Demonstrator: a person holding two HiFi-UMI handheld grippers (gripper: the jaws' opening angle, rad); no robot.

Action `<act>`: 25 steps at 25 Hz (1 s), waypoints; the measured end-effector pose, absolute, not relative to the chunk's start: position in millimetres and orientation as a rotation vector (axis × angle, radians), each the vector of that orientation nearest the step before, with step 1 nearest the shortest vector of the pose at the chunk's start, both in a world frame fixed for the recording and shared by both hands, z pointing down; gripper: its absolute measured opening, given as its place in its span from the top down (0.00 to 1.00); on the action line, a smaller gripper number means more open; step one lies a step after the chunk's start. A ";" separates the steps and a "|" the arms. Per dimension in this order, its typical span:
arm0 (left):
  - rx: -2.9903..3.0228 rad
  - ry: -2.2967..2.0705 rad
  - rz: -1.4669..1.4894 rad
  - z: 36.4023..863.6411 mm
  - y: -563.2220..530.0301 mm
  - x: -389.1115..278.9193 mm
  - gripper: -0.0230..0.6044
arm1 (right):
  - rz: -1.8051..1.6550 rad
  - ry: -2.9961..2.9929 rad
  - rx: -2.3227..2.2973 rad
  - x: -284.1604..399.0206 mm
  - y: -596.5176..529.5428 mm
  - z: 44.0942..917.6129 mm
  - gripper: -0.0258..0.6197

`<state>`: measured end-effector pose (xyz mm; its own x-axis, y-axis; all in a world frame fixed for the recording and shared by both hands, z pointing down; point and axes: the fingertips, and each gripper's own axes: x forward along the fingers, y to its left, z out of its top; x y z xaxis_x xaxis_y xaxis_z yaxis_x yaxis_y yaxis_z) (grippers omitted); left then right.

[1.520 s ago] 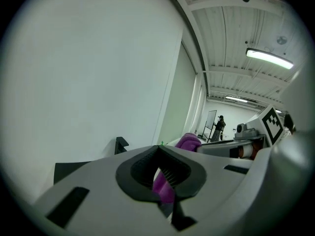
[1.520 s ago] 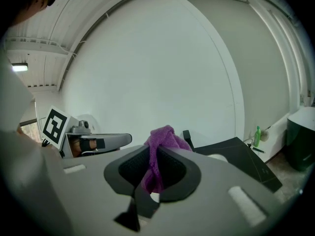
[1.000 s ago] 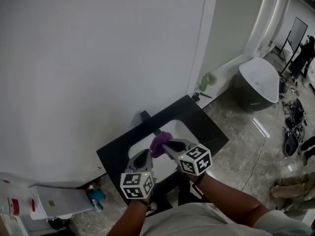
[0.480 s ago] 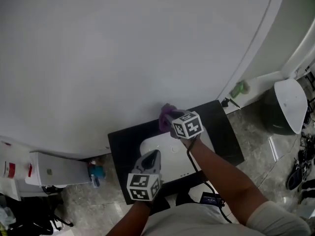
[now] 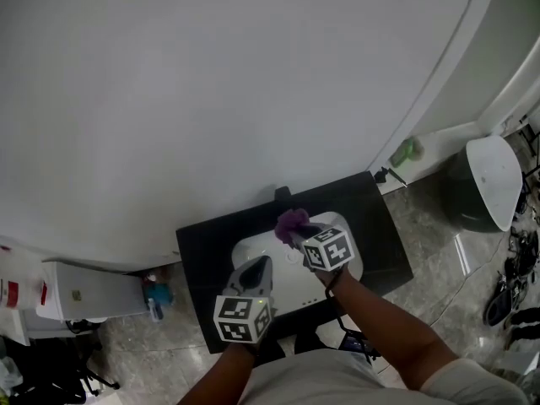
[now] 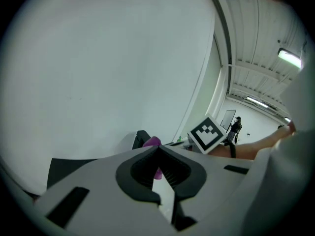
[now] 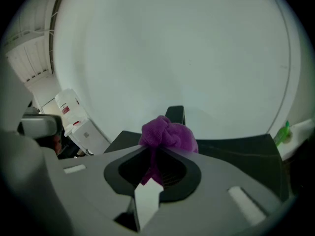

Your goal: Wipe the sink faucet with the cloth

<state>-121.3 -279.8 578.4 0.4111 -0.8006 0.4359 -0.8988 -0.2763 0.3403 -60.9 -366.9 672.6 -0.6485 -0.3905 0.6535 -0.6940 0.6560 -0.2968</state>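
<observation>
From the head view, the right gripper [image 5: 302, 231] holds the cloth [image 5: 292, 223]. The cloth is purple and bunched into a ball. It is over the back of the white sink [image 5: 239, 250], just in front of the black faucet [image 5: 281, 194]. I cannot tell if they touch. The sink sits in a black counter [image 5: 201, 245]. The left gripper [image 5: 262, 263] is over the front of the sink.

In the left gripper view, the left gripper [image 6: 157, 149] has its jaws pressed together with nothing in them. The cloth [image 6: 151, 142] peeks up past them.

In the right gripper view, the right gripper [image 7: 155, 150] pinches the fuzzy, knotted cloth [image 7: 167, 133]. The faucet [image 7: 175, 114] stands behind it. A white box [image 7: 69, 107] has a red label, too small to read.
</observation>
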 end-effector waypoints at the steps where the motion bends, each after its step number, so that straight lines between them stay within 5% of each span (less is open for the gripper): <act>1: 2.141 -1.431 0.240 577.8 -280.2 -120.1 0.96 | 0.752 -2.317 0.837 -56.1 -357.0 672.8 0.88; 11: 2.154 -1.441 0.273 568.3 -285.3 -122.2 0.96 | 0.584 -2.352 0.900 -85.2 -464.9 640.3 0.88; 20: 2.148 -1.402 0.256 575.5 -290.6 -120.8 0.96 | 0.721 -2.265 0.821 -31.8 -345.4 703.9 0.88; 25: 2.157 -1.415 0.260 567.6 -291.9 -124.4 0.96 | 0.679 -2.302 0.886 -36.7 -377.7 700.5 0.88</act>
<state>-124.4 -291.9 567.6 0.4297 -0.7888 0.4394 -0.8936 -0.3015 0.3326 -36.7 -377.7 700.5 -0.6149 -0.4258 0.6638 -0.7178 0.6509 -0.2474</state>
